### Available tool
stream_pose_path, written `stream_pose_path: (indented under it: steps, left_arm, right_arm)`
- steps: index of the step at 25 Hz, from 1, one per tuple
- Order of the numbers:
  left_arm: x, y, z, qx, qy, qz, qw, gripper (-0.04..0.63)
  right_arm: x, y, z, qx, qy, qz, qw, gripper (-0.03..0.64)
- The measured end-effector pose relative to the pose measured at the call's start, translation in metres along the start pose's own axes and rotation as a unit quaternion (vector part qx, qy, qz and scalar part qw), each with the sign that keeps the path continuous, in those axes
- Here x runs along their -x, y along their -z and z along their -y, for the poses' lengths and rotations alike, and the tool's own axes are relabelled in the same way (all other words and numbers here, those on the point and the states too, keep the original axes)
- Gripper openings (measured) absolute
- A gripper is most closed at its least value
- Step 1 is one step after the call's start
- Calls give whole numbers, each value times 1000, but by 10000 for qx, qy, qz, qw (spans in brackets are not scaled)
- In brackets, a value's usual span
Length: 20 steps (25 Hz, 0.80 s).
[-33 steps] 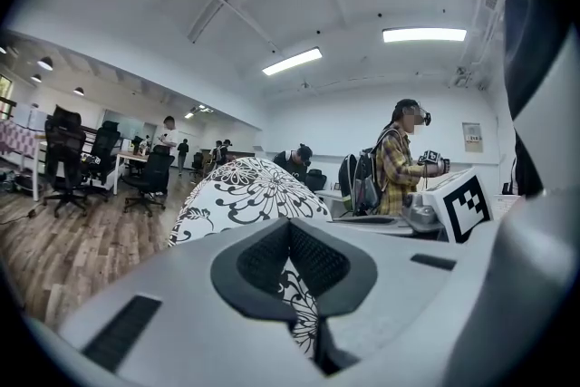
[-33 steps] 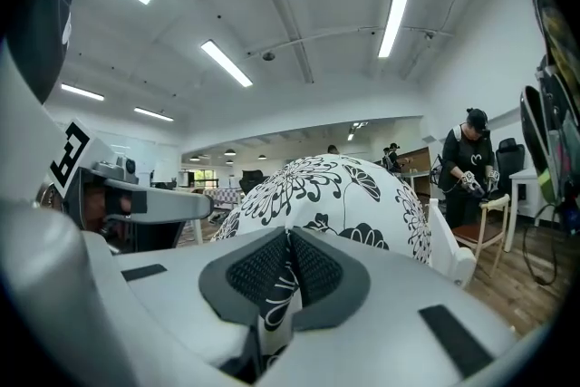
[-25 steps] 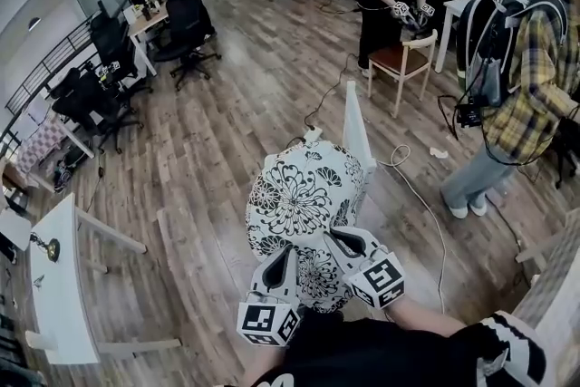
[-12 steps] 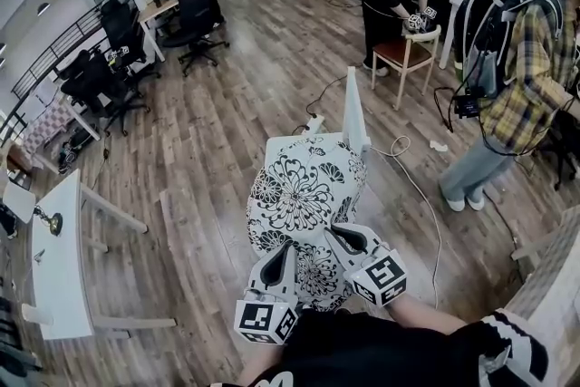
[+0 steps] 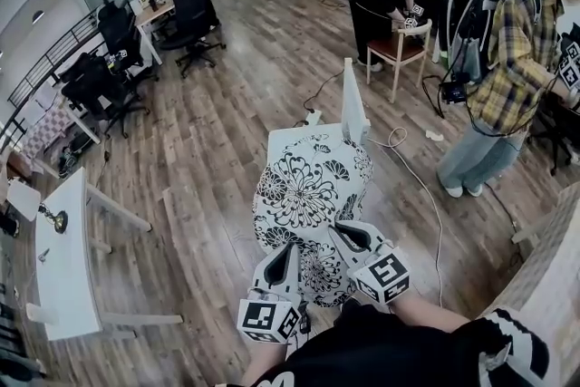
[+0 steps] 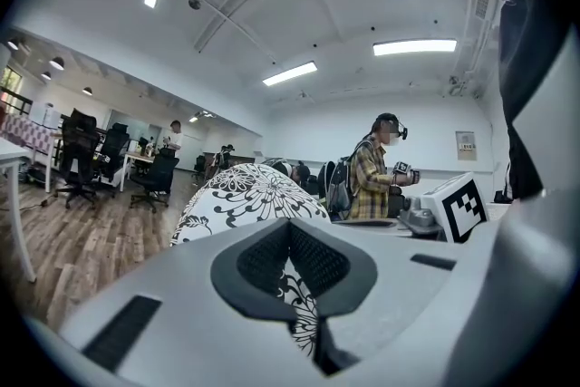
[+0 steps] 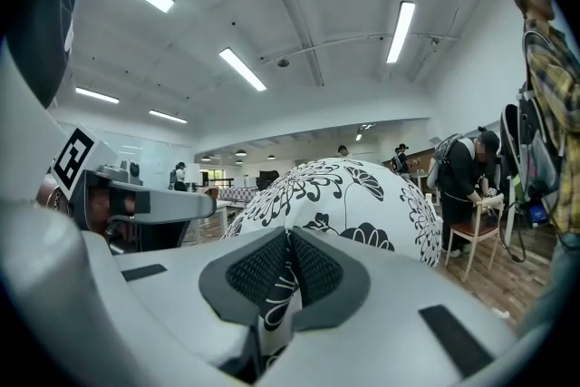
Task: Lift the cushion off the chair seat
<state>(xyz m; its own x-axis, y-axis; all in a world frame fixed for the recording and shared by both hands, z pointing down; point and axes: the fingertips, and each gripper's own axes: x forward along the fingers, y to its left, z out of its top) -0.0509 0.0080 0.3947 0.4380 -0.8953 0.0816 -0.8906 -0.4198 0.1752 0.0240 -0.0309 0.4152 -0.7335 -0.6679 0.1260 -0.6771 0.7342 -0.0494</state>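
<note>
The cushion [image 5: 308,190], white with black flowers, hangs in the air in front of me, held by its near edge. My left gripper [image 5: 283,256] is shut on that edge, and fabric shows between its dark pads [image 6: 313,266]. My right gripper [image 5: 348,237] is also shut on the cushion [image 7: 349,199], with cloth pinched between its pads [image 7: 258,272]. In the left gripper view the cushion [image 6: 249,195] bulges up beyond the jaws. The white chair [image 5: 350,109] stands just beyond, and a strip of its bare seat [image 5: 283,140] shows past the cushion's far edge.
A wooden chair [image 5: 396,57] with a person bent over it stands at the back right. Another person in a plaid shirt [image 5: 512,68] stands to the right. White tables [image 5: 65,258] are at the left, office chairs [image 5: 192,27] further back. A cable [image 5: 412,172] runs across the floor.
Both grippers have drawn the cushion back towards me and slightly up. More of the white chair seat shows beyond the cushion than a second ago.
</note>
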Motion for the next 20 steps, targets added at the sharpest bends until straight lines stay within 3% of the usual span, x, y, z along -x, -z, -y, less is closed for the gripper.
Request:
stream_pose_path:
  steps: [8,20]
  left_arm:
    - [63,2,15,11,33,-31,10000,2]
    - [147,41,55,61,431,-51,9990,2]
  right_arm:
    - [31,-5,-54,-65,51,49,10000,31]
    - [98,36,-128,-206,374,55,9991,31]
